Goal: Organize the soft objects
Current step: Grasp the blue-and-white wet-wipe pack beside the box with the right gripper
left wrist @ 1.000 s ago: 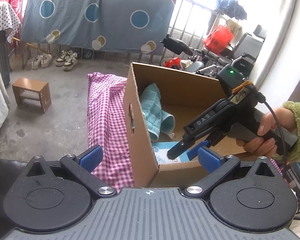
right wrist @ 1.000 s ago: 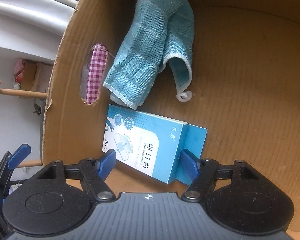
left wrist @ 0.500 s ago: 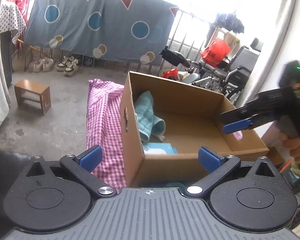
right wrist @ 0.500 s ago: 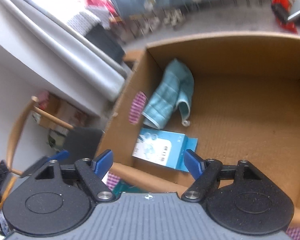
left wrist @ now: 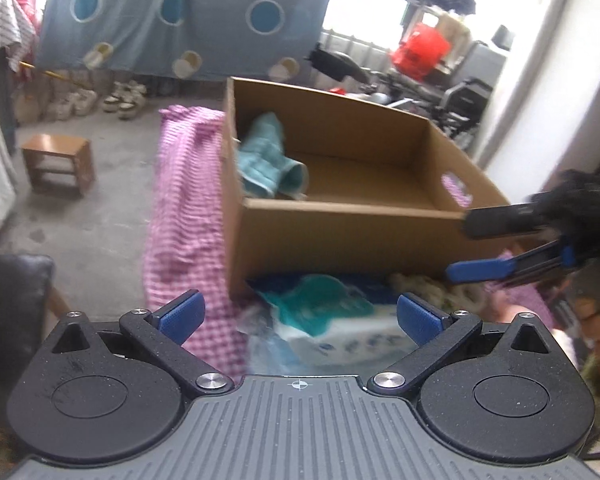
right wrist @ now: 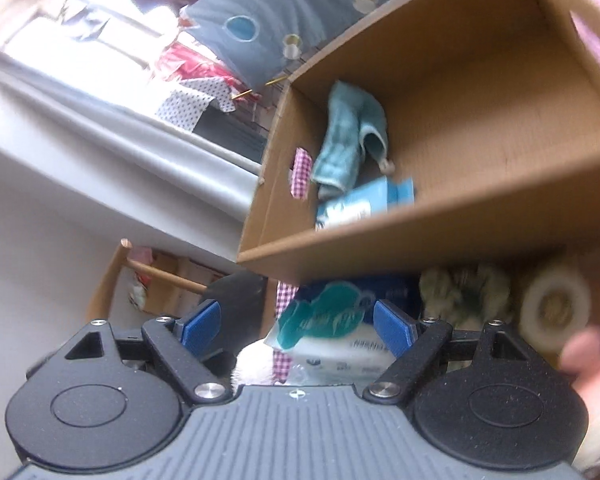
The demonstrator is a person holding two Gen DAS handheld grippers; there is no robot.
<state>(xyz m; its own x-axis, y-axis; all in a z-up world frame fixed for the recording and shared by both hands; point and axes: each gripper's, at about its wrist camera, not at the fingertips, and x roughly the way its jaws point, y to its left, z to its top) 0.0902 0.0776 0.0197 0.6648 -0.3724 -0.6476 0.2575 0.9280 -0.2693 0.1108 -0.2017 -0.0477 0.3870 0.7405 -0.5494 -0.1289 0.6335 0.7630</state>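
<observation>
Both claws hang with their blue pads spread apart and nothing between them. The left claw (left wrist: 298, 316) hovers low over a tissue pack (left wrist: 332, 328) lying just in front of the cardboard box (left wrist: 340, 236). The right claw (right wrist: 296, 326) sits near that front wall too, above the same pack (right wrist: 328, 336), with a fluffy bundle (right wrist: 464, 294) beside it. Inside, the teal towel (right wrist: 346, 140) and a blue carton (right wrist: 360, 204) crowd the left corner; most of the floor shows bare. Pink checked cloth (left wrist: 188, 208) drapes off the desk edge
</observation>
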